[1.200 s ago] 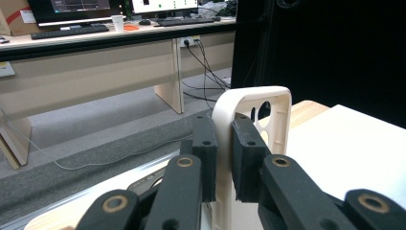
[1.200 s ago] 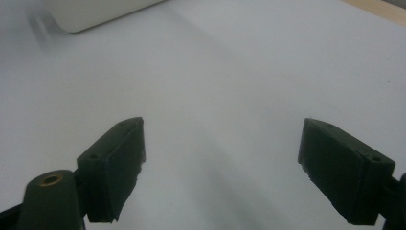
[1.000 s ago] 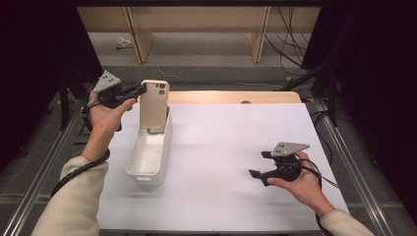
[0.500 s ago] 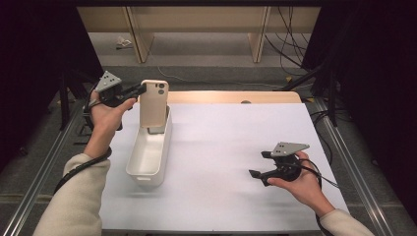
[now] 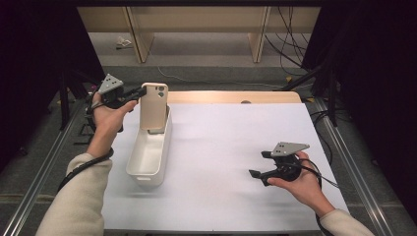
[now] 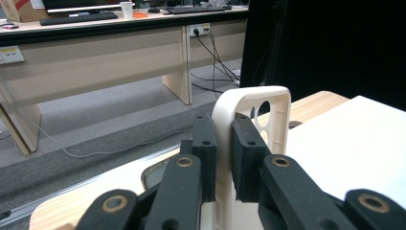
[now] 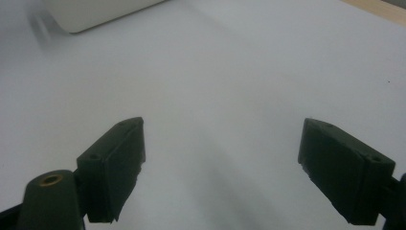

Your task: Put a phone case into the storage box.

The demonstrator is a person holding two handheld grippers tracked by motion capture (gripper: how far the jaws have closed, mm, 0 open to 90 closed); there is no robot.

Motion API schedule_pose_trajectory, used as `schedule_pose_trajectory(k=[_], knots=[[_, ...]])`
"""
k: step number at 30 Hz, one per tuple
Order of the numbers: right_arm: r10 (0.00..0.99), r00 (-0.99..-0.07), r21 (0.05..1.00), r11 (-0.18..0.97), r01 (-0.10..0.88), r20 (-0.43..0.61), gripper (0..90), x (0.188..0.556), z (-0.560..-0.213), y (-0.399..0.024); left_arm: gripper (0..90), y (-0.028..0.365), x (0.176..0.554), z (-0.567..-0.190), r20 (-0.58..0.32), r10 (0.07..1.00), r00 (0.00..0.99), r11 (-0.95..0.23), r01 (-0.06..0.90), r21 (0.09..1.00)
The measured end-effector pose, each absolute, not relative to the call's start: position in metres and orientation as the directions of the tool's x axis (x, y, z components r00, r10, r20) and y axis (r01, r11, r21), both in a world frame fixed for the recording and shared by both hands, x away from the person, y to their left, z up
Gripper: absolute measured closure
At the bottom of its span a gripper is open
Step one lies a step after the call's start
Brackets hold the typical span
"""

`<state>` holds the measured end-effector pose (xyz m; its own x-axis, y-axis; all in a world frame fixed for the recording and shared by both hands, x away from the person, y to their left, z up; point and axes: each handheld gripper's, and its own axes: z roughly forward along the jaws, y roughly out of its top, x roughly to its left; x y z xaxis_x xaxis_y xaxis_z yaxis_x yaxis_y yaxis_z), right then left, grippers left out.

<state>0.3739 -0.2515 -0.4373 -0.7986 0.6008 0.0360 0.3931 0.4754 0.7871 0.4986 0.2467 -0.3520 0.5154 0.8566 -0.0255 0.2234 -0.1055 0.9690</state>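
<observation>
Nearest to the person, at the right of the high view, the right tool rests low over the white tabletop with its jaws standing wide apart and nothing between them; in the right gripper view the two black pads frame only bare white surface.

Farther in, on the left side, a long white bin lies on the tabletop with its narrow end towards the person. It is an open, rounded container, pale cream-white.

At the far end of this bin stands the phone case — upright, its lower edge inside the bin. It is beige, with rounded corners and a camera opening at its upper corner, where dark holes are visible. In the left gripper view the case appears as a thin cream shell with a raised rim and an oval cut-out.

The left tool comes from the left and holds the case by its upper edge — the jaws are closed narrow on the thin wall, one pad on each face.

Beyond the tabletop there is a wooden desk with cables on the floor.
</observation>
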Motion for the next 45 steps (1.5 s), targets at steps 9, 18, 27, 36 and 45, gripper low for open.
schedule_pose_trajectory(k=[9,18,27,36,45], knots=[[0.599,-0.8,0.785,0.479,0.393,0.034,17.2,0.374,-0.437,-0.251,81.2,0.248,0.501,-0.357,-0.028,0.859,0.511,-0.105,0.231,0.967],[0.598,-0.8,0.785,0.479,0.392,0.035,17.2,0.374,-0.438,-0.251,81.2,0.246,0.503,-0.364,-0.034,0.862,0.506,-0.104,0.241,0.965],[0.598,-0.801,0.784,0.481,0.392,0.035,17.1,0.374,-0.438,-0.251,81.0,0.247,0.504,-0.373,-0.052,0.865,0.499,-0.093,0.26,0.961],[0.596,-0.802,0.784,0.481,0.393,0.035,17.1,0.374,-0.438,-0.251,80.8,0.245,0.507,-0.381,-0.05,0.869,0.492,-0.102,0.278,0.955],[0.596,-0.803,0.783,0.482,0.392,0.036,17.1,0.374,-0.438,-0.251,80.7,0.243,0.511,-0.386,-0.053,0.87,0.49,-0.107,0.293,0.95]])
